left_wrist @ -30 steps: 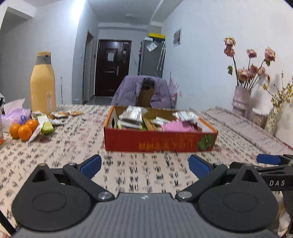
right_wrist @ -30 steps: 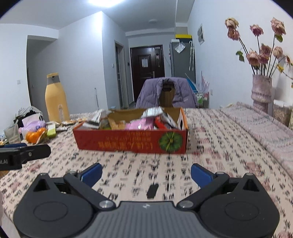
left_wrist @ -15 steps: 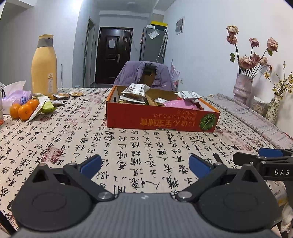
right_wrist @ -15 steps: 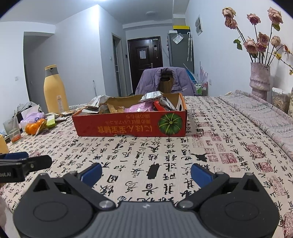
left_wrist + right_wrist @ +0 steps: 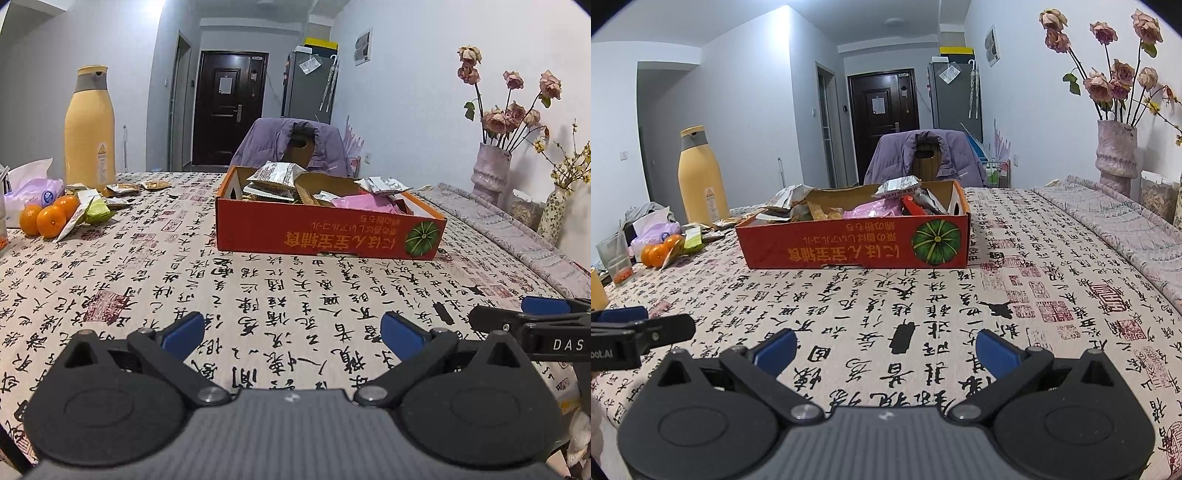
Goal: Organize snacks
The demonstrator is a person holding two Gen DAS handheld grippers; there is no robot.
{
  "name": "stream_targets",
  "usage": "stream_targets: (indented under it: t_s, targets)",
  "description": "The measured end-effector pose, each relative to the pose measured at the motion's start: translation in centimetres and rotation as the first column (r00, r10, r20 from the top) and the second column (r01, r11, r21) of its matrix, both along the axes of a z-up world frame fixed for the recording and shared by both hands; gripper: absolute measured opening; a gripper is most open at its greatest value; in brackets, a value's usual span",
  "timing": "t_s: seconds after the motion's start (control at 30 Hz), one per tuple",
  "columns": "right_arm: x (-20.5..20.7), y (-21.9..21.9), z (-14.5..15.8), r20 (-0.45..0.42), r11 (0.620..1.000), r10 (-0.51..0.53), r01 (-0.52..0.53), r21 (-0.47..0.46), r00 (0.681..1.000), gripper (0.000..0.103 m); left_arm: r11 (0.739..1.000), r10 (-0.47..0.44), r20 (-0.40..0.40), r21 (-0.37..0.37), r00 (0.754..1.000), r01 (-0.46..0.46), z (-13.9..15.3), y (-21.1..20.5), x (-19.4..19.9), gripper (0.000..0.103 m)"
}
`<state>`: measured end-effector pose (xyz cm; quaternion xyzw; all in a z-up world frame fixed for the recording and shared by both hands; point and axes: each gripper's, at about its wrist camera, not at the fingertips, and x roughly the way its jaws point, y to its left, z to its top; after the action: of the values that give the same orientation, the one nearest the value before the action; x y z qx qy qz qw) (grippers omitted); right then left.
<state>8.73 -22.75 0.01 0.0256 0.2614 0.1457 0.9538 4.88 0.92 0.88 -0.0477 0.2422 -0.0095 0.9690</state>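
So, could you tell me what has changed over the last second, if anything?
Both views changed: the left gripper and right gripper pitched downward, so more of the tablecloth shows below the red snack box, which now sits higher in both views. Nothing was grasped or released; the jaws of both stayed open and empty. The box, oranges and yellow bottle stayed put.

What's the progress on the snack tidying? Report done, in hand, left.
Done: many packets already sit in the red box. In hand: nothing; the left gripper and right gripper are both open and empty over the tablecloth. Left: loose packets beside the yellow bottle and oranges.
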Motion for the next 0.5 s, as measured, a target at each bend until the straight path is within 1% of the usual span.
stream_targets:
  t_s: [0.5]
  targets:
    - [-0.06,-0.03,0.07,0.001,1.0,0.0,0.0,0.001,1.0,0.103,1.0,-0.01,0.004,0.003,1.0,0.01,-0.02,-0.28,-0.32,0.103]
